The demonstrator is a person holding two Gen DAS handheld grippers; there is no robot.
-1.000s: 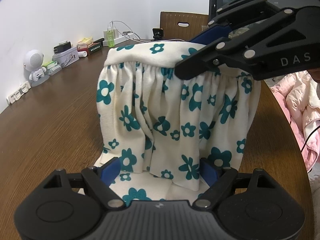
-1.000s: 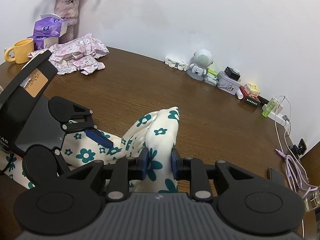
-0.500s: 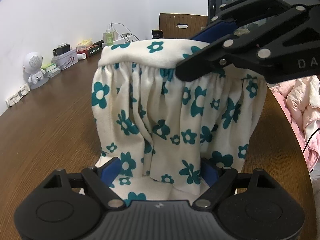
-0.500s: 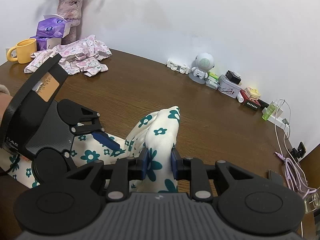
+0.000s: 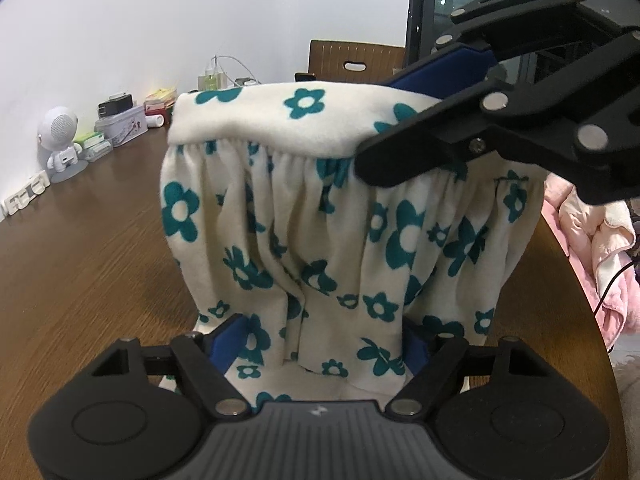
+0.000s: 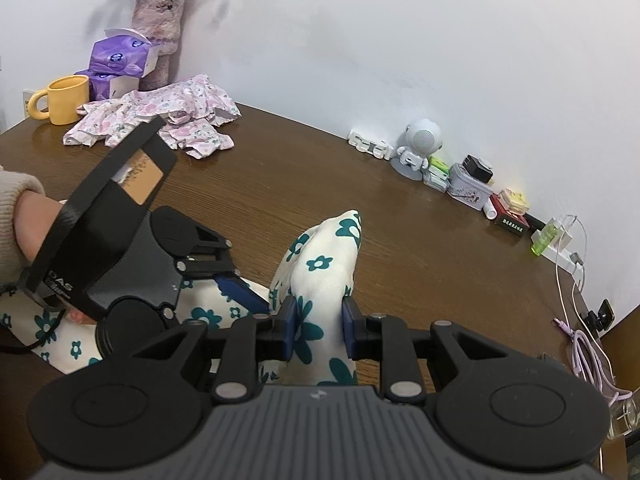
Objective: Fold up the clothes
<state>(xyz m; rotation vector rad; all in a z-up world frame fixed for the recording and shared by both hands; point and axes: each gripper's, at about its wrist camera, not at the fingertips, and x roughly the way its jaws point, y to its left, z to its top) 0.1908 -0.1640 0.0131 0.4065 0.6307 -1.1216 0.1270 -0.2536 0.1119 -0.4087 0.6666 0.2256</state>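
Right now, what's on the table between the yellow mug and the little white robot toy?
In the right wrist view, a crumpled pink flowery garment lies near the mug; then bare table up to the robot toy.

left wrist: low, close | right wrist: higher | shared: floral garment (image 5: 340,208)

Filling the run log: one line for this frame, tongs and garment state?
phase: mid-fold | right tongs: shut on floral garment, waistband lifted | left tongs: open, astride hanging fabric | table: hem rests on it

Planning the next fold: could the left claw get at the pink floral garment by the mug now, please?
Probably yes: the left claw is open, gripping nothing, and only bare table lies between it and the pink floral garment.
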